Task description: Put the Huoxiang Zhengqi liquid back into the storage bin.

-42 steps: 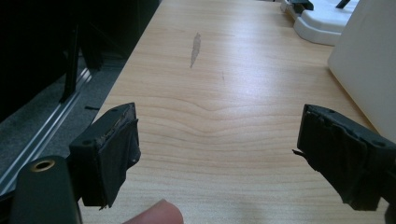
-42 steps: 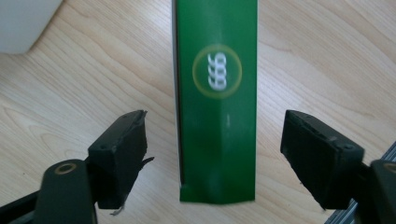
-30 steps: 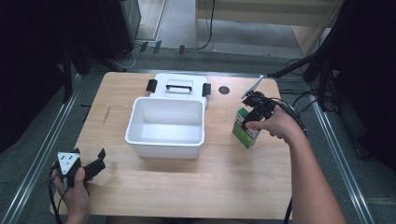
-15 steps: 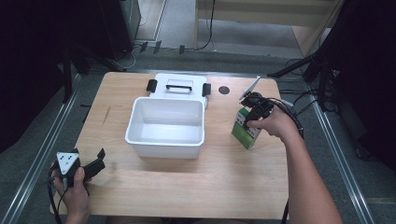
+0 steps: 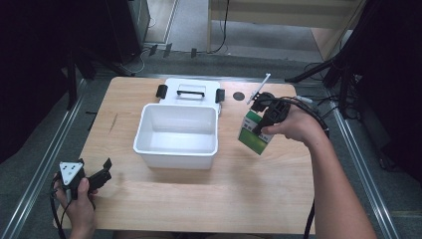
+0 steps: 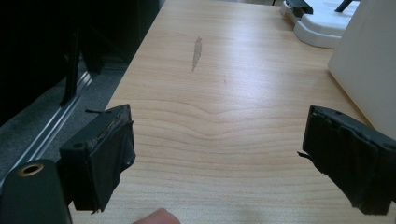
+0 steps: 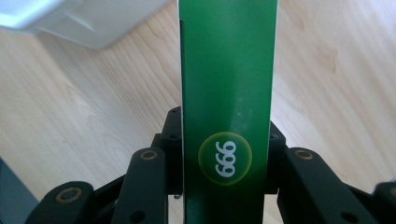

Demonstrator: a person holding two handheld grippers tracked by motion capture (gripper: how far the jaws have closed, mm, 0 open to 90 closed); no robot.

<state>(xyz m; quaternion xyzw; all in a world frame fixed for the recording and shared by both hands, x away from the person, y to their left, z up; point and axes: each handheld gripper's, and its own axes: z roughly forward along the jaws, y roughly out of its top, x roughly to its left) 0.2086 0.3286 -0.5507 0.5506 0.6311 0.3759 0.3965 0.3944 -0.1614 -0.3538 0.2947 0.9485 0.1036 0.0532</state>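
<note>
- High view: white bin (image 5: 177, 134) sits mid-table on the wooden table (image 5: 239, 199), open top, nothing visible inside.
- White lid (image 5: 189, 92) with a black handle and black side clips lies flat just behind the bin, touching or nearly touching its far wall.
- Green carton (image 5: 255, 133) is right of the bin, near it but apart, tilted, lower corner toward the table; cannot tell if that corner touches the wood.
- Right gripper (image 5: 266, 119) comes at the carton from above and the right, jaws clamped on its upper part; the person's right hand (image 5: 293, 124) wraps the gripper body.
- Small dark round spot (image 5: 239, 95) on the table right of the lid, behind the carton.
- Left gripper (image 5: 102, 172) is well left and in front of the bin, near the table's front left corner, jaws spread, nothing between them; left hand (image 5: 79, 199) holds it.
- Left gripper view: both black jaws stand wide apart over bare wood, bin wall (image 6: 369, 60) at the right edge, lid (image 6: 322, 23) beyond it.
- Grey smudge (image 6: 196, 52) on the wood, left of the bin.
- Right gripper view: carton (image 7: 227, 93) runs up the middle, narrow green face with a round yellow-rimmed "666" mark, pinched between both jaws, which have just been closing onto it.
- Bin corner (image 7: 84, 23) shows at upper left of the carton, wood below.
</note>
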